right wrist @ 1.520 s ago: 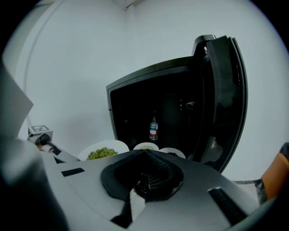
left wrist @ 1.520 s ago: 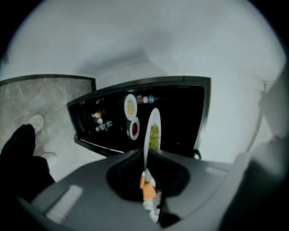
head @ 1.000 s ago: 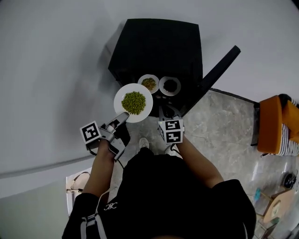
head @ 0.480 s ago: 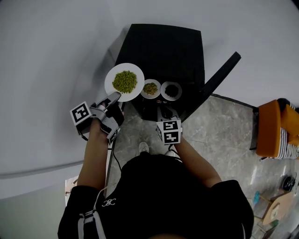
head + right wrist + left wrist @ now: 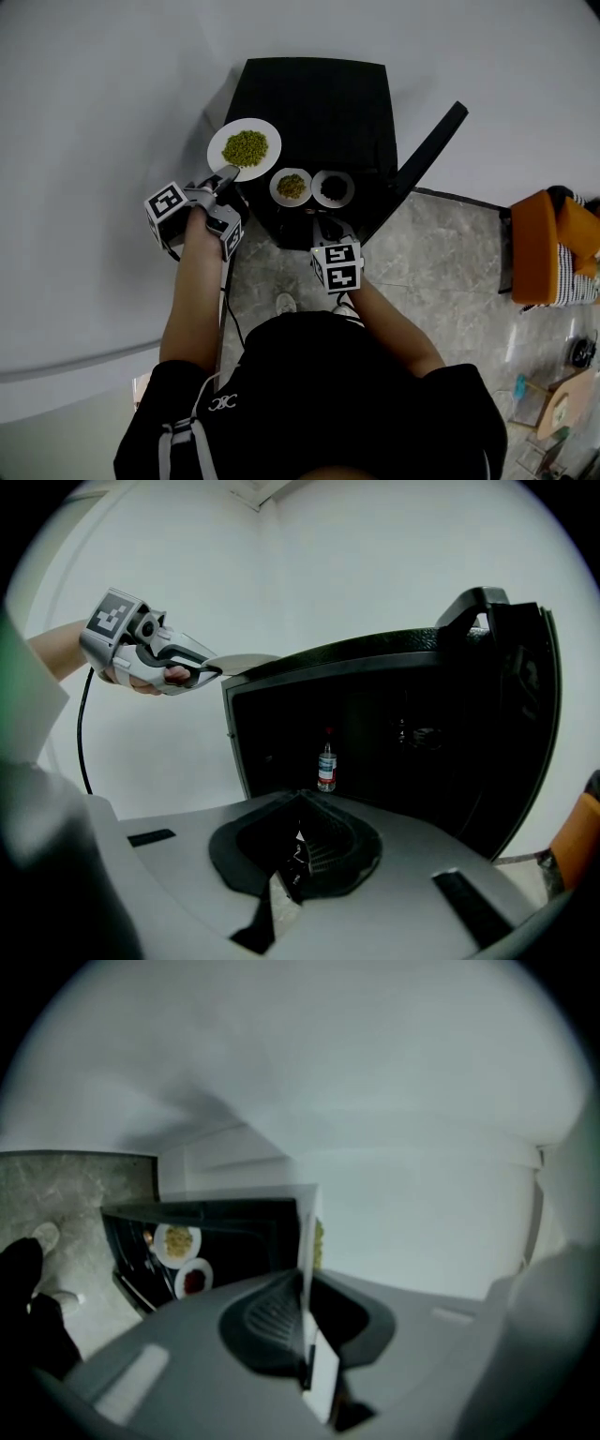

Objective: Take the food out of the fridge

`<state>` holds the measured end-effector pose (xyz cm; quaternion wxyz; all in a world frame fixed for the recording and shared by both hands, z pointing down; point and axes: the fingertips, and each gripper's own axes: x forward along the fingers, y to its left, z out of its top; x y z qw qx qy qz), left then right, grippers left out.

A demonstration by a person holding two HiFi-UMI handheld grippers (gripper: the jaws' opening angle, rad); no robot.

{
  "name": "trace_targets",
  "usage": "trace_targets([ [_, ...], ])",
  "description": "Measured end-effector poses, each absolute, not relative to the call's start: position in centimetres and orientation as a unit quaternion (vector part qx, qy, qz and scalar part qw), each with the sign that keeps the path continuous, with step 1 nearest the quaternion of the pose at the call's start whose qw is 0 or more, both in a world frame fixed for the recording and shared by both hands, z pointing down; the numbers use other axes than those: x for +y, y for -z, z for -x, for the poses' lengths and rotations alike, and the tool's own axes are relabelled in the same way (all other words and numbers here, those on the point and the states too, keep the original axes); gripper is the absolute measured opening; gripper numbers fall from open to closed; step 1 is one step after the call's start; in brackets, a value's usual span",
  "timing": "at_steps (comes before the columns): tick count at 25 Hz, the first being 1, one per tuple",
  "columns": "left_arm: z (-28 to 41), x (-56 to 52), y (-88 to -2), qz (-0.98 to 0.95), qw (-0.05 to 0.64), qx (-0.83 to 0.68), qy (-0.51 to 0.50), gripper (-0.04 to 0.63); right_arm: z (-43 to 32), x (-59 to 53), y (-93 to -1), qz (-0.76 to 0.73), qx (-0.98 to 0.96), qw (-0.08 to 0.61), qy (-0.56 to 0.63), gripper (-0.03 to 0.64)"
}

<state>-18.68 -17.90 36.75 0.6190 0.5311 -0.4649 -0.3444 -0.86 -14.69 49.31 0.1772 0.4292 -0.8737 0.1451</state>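
A white plate of green peas [image 5: 244, 148] sits over the front left corner of the black fridge's top [image 5: 319, 103]. My left gripper [image 5: 225, 178] has the plate's near rim between its jaws. The jaws have just been easing open, and the pads still look to touch the rim [image 5: 322, 1377]. In the right gripper view that plate [image 5: 246, 658] lies level with the fridge top. Two small plates, one of yellowish food [image 5: 292, 186] and one of dark food [image 5: 333, 187], show at the fridge's open front. My right gripper [image 5: 326, 225] hangs before the opening, shut and empty.
The fridge door [image 5: 431, 150] stands open to the right. A small bottle [image 5: 325, 768] stands inside the dark fridge. An orange seat [image 5: 553, 248] is on the marble floor at far right. A white wall lies to the left and behind.
My left gripper carried the plate of peas from in front of the fridge up and to the left, onto the top's left corner. The right gripper stayed put.
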Motion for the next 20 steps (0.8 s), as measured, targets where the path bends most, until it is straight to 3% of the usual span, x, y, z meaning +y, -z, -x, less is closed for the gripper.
trace_targets([
  [10, 18.7, -20.4, -37.0, -0.530, 0.603, -0.471, 0.365, 0.044, -1.2, -15.8, -48.6, -0.462, -0.860, 0.169, -0.136, -0.002],
  [13, 18.7, -20.5, -36.0, -0.557, 0.574, -0.462, 0.383, 0.192, -1.3, -16.0, -48.4, -0.466, -0.859, 0.164, -0.131, -0.002],
  [20, 19.4, -18.2, -34.7, -0.607, 0.497, -0.502, 0.364, 0.261, -0.3, -16.0, -47.6, -0.448, -0.873, 0.142, -0.131, -0.002],
])
